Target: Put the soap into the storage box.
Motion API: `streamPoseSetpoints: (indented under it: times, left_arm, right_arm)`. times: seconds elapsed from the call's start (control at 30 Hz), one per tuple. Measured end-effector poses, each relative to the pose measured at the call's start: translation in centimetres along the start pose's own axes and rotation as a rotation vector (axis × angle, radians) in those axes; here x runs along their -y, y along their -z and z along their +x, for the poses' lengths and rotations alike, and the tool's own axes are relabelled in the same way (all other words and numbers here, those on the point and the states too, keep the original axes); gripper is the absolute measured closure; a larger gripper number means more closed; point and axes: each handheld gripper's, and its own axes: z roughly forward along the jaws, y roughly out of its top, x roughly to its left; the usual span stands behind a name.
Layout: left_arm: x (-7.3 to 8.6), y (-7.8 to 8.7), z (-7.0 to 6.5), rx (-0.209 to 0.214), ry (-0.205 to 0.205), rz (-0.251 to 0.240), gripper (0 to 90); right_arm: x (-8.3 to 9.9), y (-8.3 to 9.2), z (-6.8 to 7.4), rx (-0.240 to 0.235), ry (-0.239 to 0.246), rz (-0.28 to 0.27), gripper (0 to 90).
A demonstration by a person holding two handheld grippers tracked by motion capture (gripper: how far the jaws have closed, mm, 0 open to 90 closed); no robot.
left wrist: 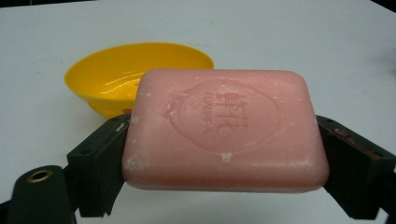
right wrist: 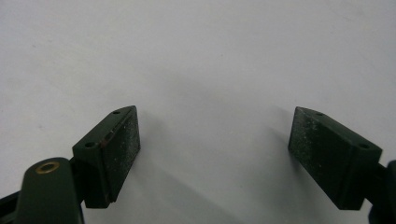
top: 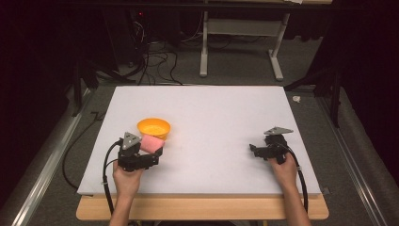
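A pink bar of soap [left wrist: 224, 133] with a stamped emblem sits between the jaws of my left gripper [left wrist: 224, 163], both pads pressing its short ends. From above, the soap [top: 151, 143] hangs just in front of a yellow bowl [top: 154, 127], with the left gripper [top: 149, 149] at the table's front left. The yellow bowl [left wrist: 135, 74] is empty and stands just beyond the soap. My right gripper [top: 252, 149] rests at the front right, and its jaws [right wrist: 215, 149] stand wide apart over bare white surface with nothing between them.
The white table top [top: 211, 113] spreads between the two hands, on a wooden board [top: 202, 207]. Beyond the far edge stand a white frame [top: 240, 37] and loose cables [top: 155, 56] on the floor.
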Motion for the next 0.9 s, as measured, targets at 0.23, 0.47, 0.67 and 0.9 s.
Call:
streamPoseSetpoints:
  times: [0.23,0.47,0.67,0.9]
  left_arm:
    - [-0.3,0.2,0.8,-0.024,0.017,-0.014,13.8]
    - [-0.8,0.2,1.7,-0.064,0.034,-0.016,13.8]
    - [-1.2,-0.1,2.5,-0.1,0.052,-0.014,13.8]
    - [-1.7,-1.0,2.9,-0.108,0.054,-0.002,13.8]
  right_arm:
    - [0.0,0.0,0.0,0.001,0.0,-0.001,17.4]
    - [0.0,0.0,0.0,0.0,0.001,-0.001,17.5]
    - [0.0,0.0,0.0,0.0,0.002,-0.001,17.5]
    - [0.0,0.0,0.0,0.0,0.001,-0.001,17.5]
